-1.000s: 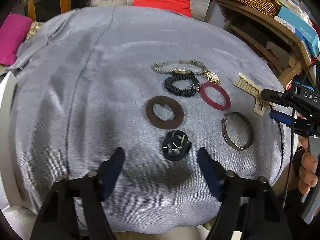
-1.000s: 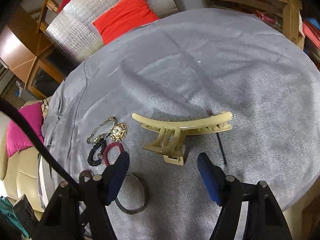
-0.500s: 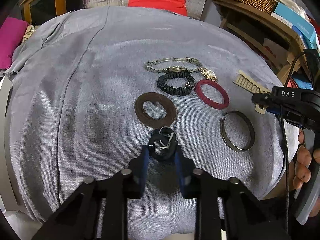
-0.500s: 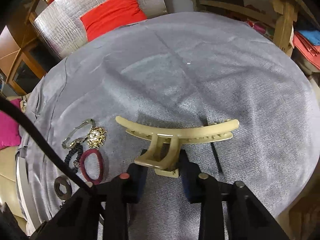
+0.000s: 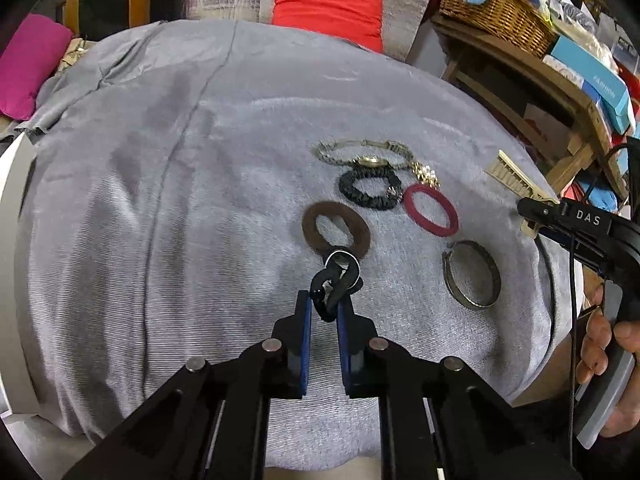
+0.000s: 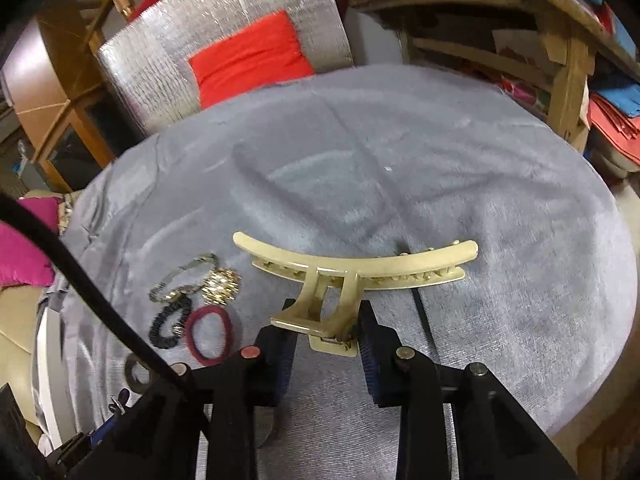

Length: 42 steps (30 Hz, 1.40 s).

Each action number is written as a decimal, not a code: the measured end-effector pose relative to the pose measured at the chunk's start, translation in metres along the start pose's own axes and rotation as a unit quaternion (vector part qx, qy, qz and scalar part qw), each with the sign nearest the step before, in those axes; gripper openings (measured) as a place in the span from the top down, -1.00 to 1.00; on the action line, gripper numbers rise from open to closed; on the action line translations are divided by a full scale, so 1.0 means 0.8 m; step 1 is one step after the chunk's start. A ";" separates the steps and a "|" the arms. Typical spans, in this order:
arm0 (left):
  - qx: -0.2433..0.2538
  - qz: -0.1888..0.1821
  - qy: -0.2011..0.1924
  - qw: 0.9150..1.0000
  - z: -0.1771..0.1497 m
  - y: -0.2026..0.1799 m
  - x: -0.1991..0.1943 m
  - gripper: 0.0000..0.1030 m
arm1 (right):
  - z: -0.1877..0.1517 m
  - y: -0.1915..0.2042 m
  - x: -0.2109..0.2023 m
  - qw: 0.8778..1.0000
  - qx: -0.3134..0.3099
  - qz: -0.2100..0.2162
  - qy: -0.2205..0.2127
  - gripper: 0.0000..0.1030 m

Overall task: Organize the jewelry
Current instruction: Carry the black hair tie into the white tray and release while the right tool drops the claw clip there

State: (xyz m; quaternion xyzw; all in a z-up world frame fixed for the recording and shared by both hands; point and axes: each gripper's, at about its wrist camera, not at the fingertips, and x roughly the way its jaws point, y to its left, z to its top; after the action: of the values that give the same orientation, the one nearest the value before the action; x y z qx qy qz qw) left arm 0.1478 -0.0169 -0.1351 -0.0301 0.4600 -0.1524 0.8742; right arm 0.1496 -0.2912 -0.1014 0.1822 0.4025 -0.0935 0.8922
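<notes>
Jewelry pieces lie on a table draped in grey cloth, and two are held. Left gripper: blue-padded fingers pressed together on a black knotted hair tie, which stands up between the tips, its upper loop overlapping the near edge of a brown ring scrunchie in this view. Whether the tie touches the cloth cannot be told. Right gripper: fingers clamped on the handle end of a beige claw hair clip, whose long curved toothed bar runs crosswise beyond the tips above the cloth.

Outward from the left gripper: a metal bangle lies to the right, apart from the others. Beyond the brown scrunchie sit a black ruffled scrunchie and a dark red hair band, close beside each other. Farther back lie a gold-faced wristwatch and a gold brooch, just beside the black scrunchie.

Surroundings: a red cushion against silver quilted padding behind the table, a wicker basket on a wooden shelf at right, and a magenta cushion at left.
</notes>
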 end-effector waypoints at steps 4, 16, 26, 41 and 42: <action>0.000 0.010 -0.021 1.000 0.003 0.005 -0.018 0.76 | -0.003 0.009 -0.009 1.000 -0.011 0.004 -0.018 0.40; -0.059 0.149 -0.152 0.975 0.013 0.083 -0.115 0.76 | -0.020 0.071 -0.018 0.993 -0.078 0.077 -0.032 0.40; -0.188 0.279 -0.191 0.922 -0.036 0.248 -0.196 0.76 | -0.041 0.291 -0.024 0.950 -0.194 0.242 0.025 0.40; -0.310 0.302 -0.052 0.900 -0.095 0.341 -0.155 0.76 | -0.133 0.670 0.018 0.840 -0.318 0.397 0.187 0.40; -0.319 0.301 -0.046 0.898 -0.098 0.345 -0.154 0.76 | -0.138 0.682 0.029 0.836 -0.326 0.394 0.198 0.40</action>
State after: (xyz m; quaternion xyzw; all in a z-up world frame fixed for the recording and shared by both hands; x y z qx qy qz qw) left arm 0.0844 0.2892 -0.1358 -0.1747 0.4302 0.2741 0.8422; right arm 0.2602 0.2524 -0.0498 0.0387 0.4723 0.4402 0.7627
